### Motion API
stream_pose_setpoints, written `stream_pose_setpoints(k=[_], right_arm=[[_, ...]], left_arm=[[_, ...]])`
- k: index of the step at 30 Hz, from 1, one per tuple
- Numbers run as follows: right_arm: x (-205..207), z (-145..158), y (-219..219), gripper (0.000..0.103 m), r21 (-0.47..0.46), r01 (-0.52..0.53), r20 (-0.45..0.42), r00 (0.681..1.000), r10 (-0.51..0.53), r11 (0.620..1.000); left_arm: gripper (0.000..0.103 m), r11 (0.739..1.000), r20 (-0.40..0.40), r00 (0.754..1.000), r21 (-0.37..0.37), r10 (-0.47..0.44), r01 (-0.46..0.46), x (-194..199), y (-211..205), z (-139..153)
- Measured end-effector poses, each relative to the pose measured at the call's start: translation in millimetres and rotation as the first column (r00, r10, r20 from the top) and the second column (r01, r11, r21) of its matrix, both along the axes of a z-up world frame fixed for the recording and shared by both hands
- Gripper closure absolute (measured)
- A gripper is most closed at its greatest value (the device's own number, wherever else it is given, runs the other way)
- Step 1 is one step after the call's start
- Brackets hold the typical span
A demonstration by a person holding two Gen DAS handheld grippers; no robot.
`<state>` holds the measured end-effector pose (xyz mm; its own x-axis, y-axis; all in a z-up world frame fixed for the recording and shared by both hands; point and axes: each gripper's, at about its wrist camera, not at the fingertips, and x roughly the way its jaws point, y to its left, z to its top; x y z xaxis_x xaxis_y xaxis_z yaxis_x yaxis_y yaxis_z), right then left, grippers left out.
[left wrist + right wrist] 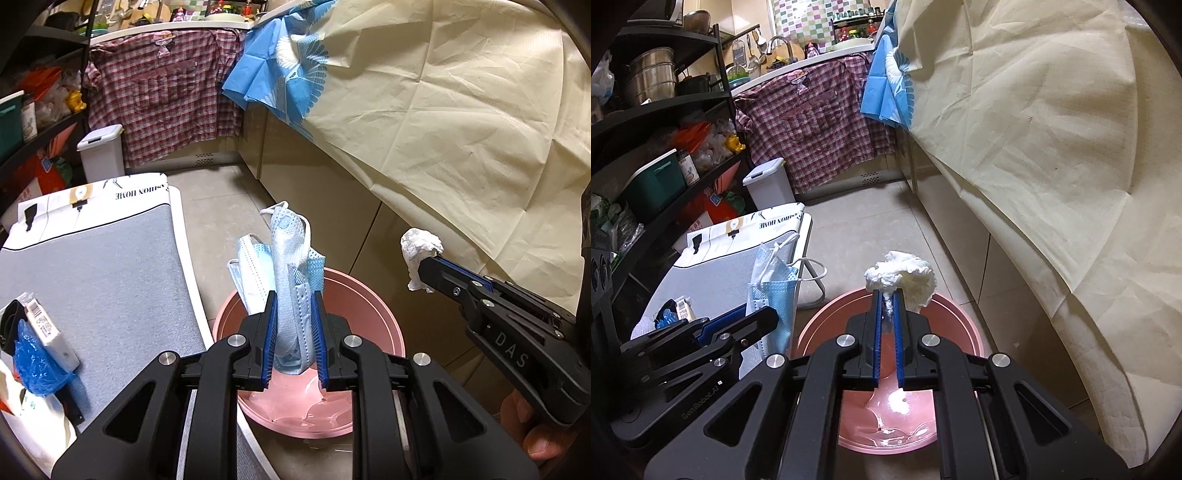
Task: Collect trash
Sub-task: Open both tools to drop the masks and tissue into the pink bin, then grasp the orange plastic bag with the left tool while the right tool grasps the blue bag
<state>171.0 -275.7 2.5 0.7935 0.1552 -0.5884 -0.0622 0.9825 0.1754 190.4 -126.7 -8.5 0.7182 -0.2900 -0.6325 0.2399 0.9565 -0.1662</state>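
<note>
I have the left hand-held gripper tilted downward over the pink bin, its blue-padded jaws closed on a bunch of light-blue face masks. The masks stand up out of the jaws, ear loops drooping off the top, and their lower ends hang between the pads above the bin's glossy pink liner. From my right wrist view the same masks show at the left, sticking up from the left hand-held gripper, which comes in from the lower left beside the bin's rim.

My right hand-held gripper also points down and forward over the pink bin. Its jaws are nearly together, pinching a crumpled white tissue at the very tips; most of the wad bulges above and to the right of the pads, over the bin's far rim. In the left view that right hand-held gripper reaches in from the right edge with the tissue at its tip, well apart from the masks, and part of a hand grips its handle at the lower right.

Left of the bin sits a low grey-topped surface carrying a blue plastic wrapper and a small white carton.
</note>
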Motion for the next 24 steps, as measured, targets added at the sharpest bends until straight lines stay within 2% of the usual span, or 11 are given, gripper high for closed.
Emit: stream_pose_setpoints(k=[5,6,7,8,9,10,24], right_arm=[[0.8,-0.8,0.2,0.093,-0.004,0.005,-0.004,1.000,-0.005,1.000],[1.3,-2.1,-0.2,0.091,-0.007,0.008,-0.010,1.000,-0.009,1.000],[2.9,-3.9,0.0,0.081,-0.011,0.014,-0.022,1.000,-0.014,1.000],[3.6,-5.0,0.1,0.074,-0.014,0.019,-0.029,0.999,-0.019,1.000],[4.0,-5.5,-0.3,0.063,-0.017,0.028,-0.030,0.999,-0.029,0.999],[3.6,-5.1,-1.0,0.060,-0.016,0.032,-0.027,0.999,-0.032,0.999],[5.2,-7.5,-0.8,0.055,-0.030,0.040,-0.035,0.999,-0.041,0.999]], left_arm=[[0.084,1.000,-0.004,1.000,0.005,-0.003,0.003,2.3,-1.4,-1.5],[0.080,1.000,-0.006,1.000,0.013,0.002,-0.002,3.2,-2.1,-2.5],[0.068,1.000,-0.011,1.000,0.018,0.004,-0.003,4.4,-2.0,-3.7],[0.062,1.000,-0.016,1.000,0.019,0.009,-0.009,5.0,-1.4,-4.9],[0.059,1.000,-0.017,1.000,0.017,0.014,-0.013,5.9,-0.4,-5.8],[0.059,1.000,-0.019,1.000,0.014,0.020,-0.019,6.2,1.2,-6.2],[0.059,0.999,-0.002,0.999,0.010,0.050,-0.050,-5.1,21.9,2.2]])
